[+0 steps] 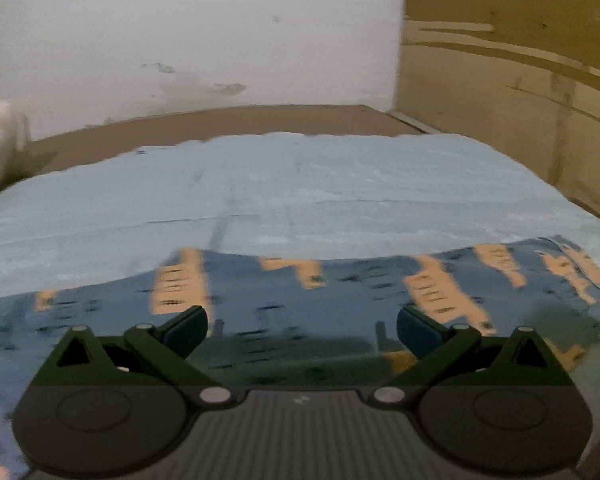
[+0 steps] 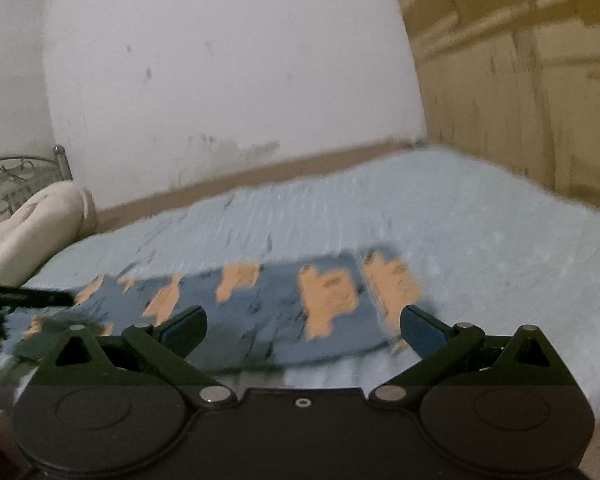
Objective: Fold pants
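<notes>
Blue pants with orange patches (image 1: 340, 292) lie flat on a light blue bed cover (image 1: 300, 184). In the right wrist view the pants (image 2: 284, 304) stretch as a long strip from left to right. My left gripper (image 1: 302, 330) is open and empty, just above the pants' near part. My right gripper (image 2: 302, 330) is open and empty, over the pants' near edge toward their right end. The left gripper's dark tip (image 2: 28, 298) shows at the left edge of the right wrist view. Both views are motion-blurred.
A white wall (image 1: 200, 40) stands behind the bed and a wooden wardrobe (image 1: 520, 80) to the right. A cream pillow (image 2: 32, 236) lies at the far left, with a metal bed frame (image 2: 16, 176) behind it. A brown strip of mattress edge (image 1: 240, 120) runs along the wall.
</notes>
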### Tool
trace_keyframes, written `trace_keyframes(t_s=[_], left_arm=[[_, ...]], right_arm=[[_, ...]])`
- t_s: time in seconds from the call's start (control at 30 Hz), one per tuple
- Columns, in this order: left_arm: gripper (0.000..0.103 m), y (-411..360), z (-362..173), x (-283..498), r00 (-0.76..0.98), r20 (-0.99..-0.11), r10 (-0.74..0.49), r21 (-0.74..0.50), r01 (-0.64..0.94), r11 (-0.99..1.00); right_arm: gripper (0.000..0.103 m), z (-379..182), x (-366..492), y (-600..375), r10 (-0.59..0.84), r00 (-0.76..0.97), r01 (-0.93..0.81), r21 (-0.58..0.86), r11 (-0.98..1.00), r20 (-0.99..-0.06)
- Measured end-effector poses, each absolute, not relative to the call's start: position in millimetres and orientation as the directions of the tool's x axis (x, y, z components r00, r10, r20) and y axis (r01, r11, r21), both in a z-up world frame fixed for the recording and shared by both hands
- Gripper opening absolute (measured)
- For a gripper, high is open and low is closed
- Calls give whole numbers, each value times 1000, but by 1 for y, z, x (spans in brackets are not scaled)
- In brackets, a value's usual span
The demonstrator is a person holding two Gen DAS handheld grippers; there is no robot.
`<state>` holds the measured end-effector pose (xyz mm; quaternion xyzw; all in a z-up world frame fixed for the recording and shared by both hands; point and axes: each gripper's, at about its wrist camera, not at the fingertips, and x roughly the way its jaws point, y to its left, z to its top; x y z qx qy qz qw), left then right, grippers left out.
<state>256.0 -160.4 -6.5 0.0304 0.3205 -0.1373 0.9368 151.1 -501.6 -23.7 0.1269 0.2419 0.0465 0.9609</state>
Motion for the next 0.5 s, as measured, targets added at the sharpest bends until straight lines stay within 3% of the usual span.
trace_keyframes(t_s=[0.13,0.27,0.5], left_arm=[[102,-178,-19,263,728,-634,-261,-36,308,951],[102,-182,-41,267,701,-673,-237,0,321,947],[102,-174,-49,257,721,-642,-259,-5,334,942]], right_arm=[[102,-31,163,-509,174,833,40,371,928,-525],[102,-34,166,-512,144,830,95,391,916,-539],[102,-46,186,-515,70,818,210,410,887,-571]])
